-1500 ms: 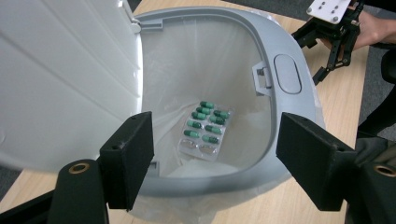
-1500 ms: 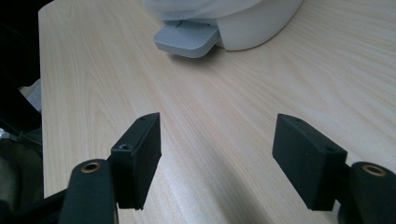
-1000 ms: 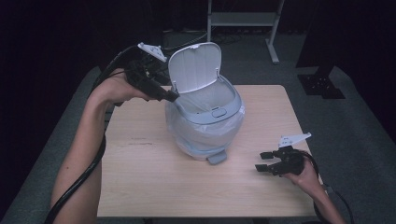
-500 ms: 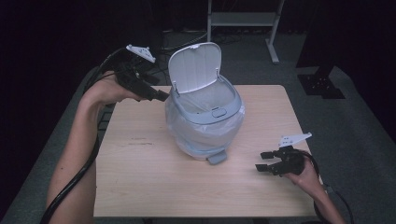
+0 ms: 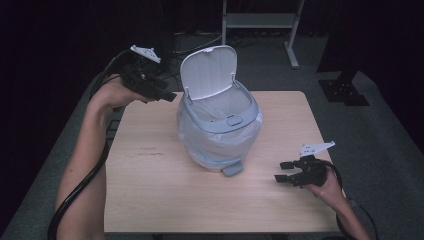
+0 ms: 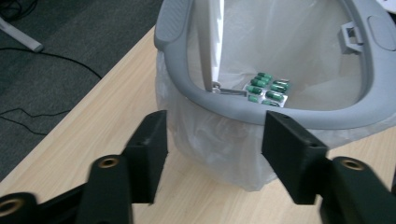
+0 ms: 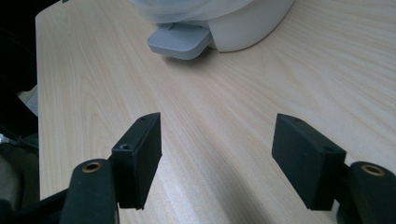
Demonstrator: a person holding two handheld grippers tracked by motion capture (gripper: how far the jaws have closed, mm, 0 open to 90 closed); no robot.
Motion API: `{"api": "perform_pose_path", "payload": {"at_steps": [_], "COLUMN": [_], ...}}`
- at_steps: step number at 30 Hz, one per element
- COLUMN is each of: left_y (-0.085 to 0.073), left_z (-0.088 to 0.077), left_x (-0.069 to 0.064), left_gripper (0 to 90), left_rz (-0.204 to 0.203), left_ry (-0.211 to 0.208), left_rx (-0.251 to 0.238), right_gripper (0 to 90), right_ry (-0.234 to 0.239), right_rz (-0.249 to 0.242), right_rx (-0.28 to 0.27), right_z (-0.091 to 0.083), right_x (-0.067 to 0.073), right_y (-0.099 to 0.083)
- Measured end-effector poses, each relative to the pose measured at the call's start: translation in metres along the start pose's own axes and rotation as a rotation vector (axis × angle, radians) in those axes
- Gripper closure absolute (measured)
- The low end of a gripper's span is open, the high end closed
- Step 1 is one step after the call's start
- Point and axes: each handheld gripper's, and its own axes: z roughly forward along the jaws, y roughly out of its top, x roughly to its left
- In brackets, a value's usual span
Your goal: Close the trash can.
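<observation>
Light, stiff pedal bin, slippery liner, best gripped by grey rim; left hand-held gripper empty, jaws just narrowing; right hand-held gripper wide, empty on worktop.

We see a pale wooden tabletop with a light grain, standing on grey carpet. Behind it, at the far side, a metal stand with pale legs rises from the floor, and black cables trail across the carpet near its foot. To the right of the tabletop a dark flat base rests on the carpet. Beyond that, the room is dark.
</observation>
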Motion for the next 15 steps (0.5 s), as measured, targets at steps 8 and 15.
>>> {"api": "perform_pose_path", "payload": {"at_steps": [8, 15], "left_y": [0.002, 0.007], "left_z": [0.003, 0.005], "left_x": [0.010, 0.020], "left_gripper": [65.0, 73.1], "left_rz": [0.015, 0.013], "left_ry": [0.034, 0.032], "left_rx": [-0.031, -0.057], "right_gripper": [32.1, 32.1], "right_ry": [0.001, 0.001], "right_rz": [-0.001, 0.000], "right_rx": [-0.002, -0.004], "right_z": [-0.002, -0.001], "right_x": [-0.001, -0.001], "right_y": [-0.001, -0.001]}}
